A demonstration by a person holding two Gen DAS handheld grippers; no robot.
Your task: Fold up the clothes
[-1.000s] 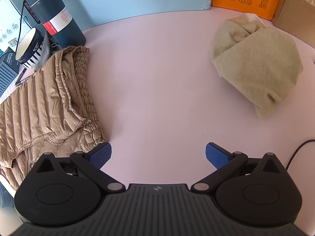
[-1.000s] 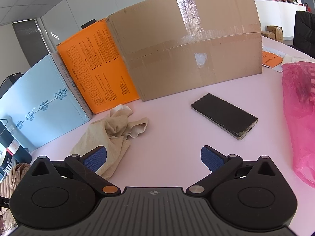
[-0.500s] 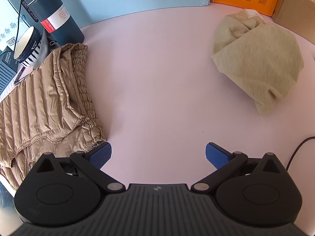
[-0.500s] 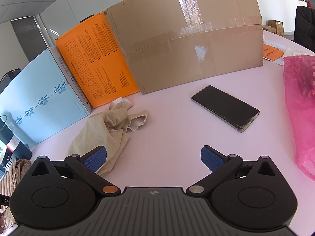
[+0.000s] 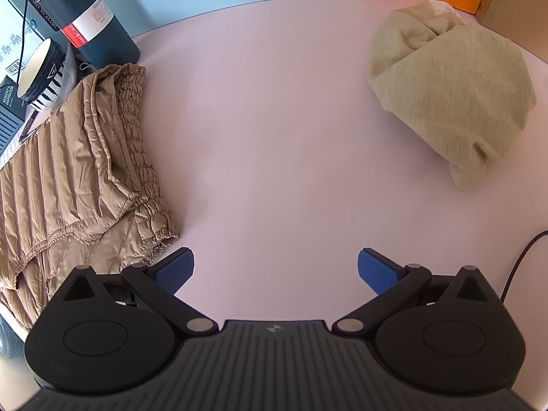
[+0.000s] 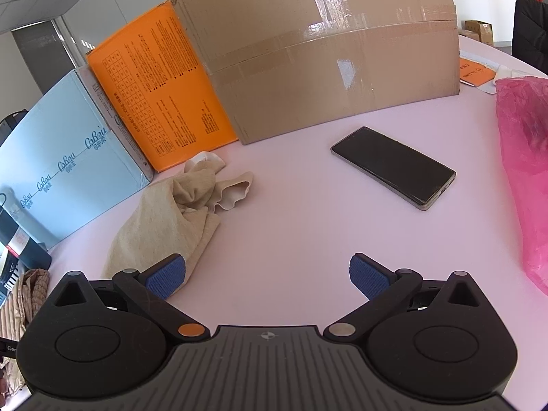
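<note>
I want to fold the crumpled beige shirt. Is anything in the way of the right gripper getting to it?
Nothing visible is. The right gripper is open over bare table, with the beige shirt beside its left finger. The phone lies off to the other side.

My left camera looks steeply down at the pink table [image 5: 274,120] from close above. My right camera looks lower and flatter, toward the boxes. Both catch the crumpled beige garment [image 5: 455,96] [image 6: 164,219].

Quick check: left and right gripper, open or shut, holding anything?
Left gripper: open, holding nothing, bare table between its fingers.
Right gripper: open, holding nothing, beige garment beside its left finger.
</note>
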